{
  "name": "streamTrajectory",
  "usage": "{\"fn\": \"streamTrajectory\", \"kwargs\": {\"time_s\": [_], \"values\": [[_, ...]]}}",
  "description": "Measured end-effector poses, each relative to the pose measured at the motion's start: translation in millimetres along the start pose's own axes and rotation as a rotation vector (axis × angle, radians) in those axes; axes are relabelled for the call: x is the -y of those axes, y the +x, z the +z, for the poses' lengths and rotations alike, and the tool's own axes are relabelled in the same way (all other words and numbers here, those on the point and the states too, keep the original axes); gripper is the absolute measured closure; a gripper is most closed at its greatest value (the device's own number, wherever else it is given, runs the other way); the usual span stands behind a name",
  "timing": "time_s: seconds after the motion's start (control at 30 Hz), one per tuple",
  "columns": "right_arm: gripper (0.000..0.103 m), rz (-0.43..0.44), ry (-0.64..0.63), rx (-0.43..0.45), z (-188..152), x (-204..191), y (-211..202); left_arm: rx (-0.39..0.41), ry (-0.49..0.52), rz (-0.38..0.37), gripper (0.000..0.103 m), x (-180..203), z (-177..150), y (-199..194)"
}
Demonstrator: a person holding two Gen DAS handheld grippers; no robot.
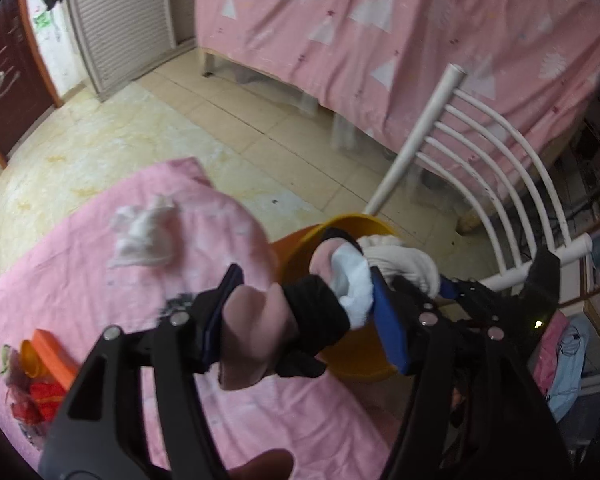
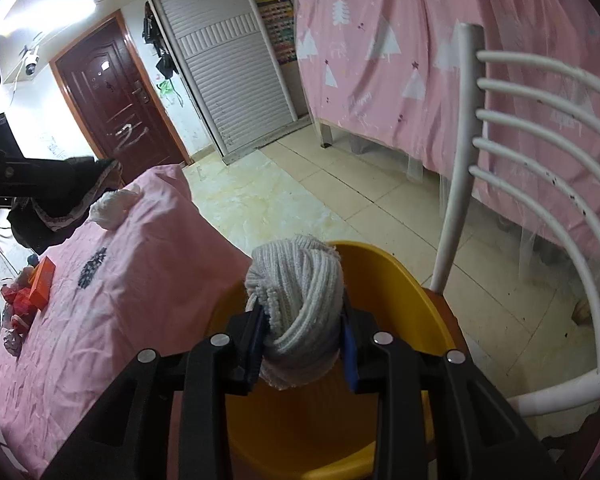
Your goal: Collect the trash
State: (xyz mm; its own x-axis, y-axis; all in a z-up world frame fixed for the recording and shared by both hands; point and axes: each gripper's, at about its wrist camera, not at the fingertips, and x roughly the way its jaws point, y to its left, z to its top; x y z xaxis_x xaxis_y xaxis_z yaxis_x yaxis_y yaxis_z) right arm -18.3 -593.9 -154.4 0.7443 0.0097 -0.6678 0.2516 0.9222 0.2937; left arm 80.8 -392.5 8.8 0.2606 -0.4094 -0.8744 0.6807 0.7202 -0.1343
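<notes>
The left gripper [image 1: 300, 312] hangs over the near rim of a yellow bucket [image 1: 300, 240] with a wad of black, pink and white cloth [image 1: 296, 316] between its 2 blue pads [image 1: 388, 320]; the jaws stand about half open, the right pad touches the white part, and whether the left pad presses the wad cannot be told. The right gripper [image 2: 304, 344] is nearly closed and clamps a knitted grey-white bundle [image 2: 300, 300] between its pads, directly above the bucket [image 2: 400, 280] mouth; in the left view that same bundle [image 1: 404, 260] shows just beyond the wad, over the bucket. The bucket stands against the edge of a table under a pink cloth [image 2: 120, 280], beside a white chair [image 2: 540, 160]; on the pink cloth 1 white crumpled piece [image 1: 144, 232] lies well apart from the bucket, and an orange box [image 2: 42, 280] with red scraps [image 1: 40, 400] sits at the far left edge; a pink curtain [image 2: 400, 60] hangs behind.
</notes>
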Motion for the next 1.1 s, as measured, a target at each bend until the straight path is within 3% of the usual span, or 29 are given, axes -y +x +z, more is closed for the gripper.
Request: {"fn": "streamTrajectory", "kwargs": {"time_s": [0.17, 0.5, 0.77, 1.1], "values": [[0.075, -0.012, 0.018, -0.011, -8, 11, -3, -0.005, 0.034, -0.014, 0.028, 23, 3, 8], [0.074, -0.013, 0.024, -0.005, -7, 12, -8, 0.008, 0.051, -0.026, 0.028, 30, 3, 0], [0.074, -0.016, -0.010, 0.012, 6, -7, -12, 0.047, 0.003, -0.021, 0.028, -5, -4, -26], [0.074, 0.002, -0.098, 0.033, 35, -63, -7, 0.113, -0.070, 0.024, 0.028, -66, -18, -67]]}}
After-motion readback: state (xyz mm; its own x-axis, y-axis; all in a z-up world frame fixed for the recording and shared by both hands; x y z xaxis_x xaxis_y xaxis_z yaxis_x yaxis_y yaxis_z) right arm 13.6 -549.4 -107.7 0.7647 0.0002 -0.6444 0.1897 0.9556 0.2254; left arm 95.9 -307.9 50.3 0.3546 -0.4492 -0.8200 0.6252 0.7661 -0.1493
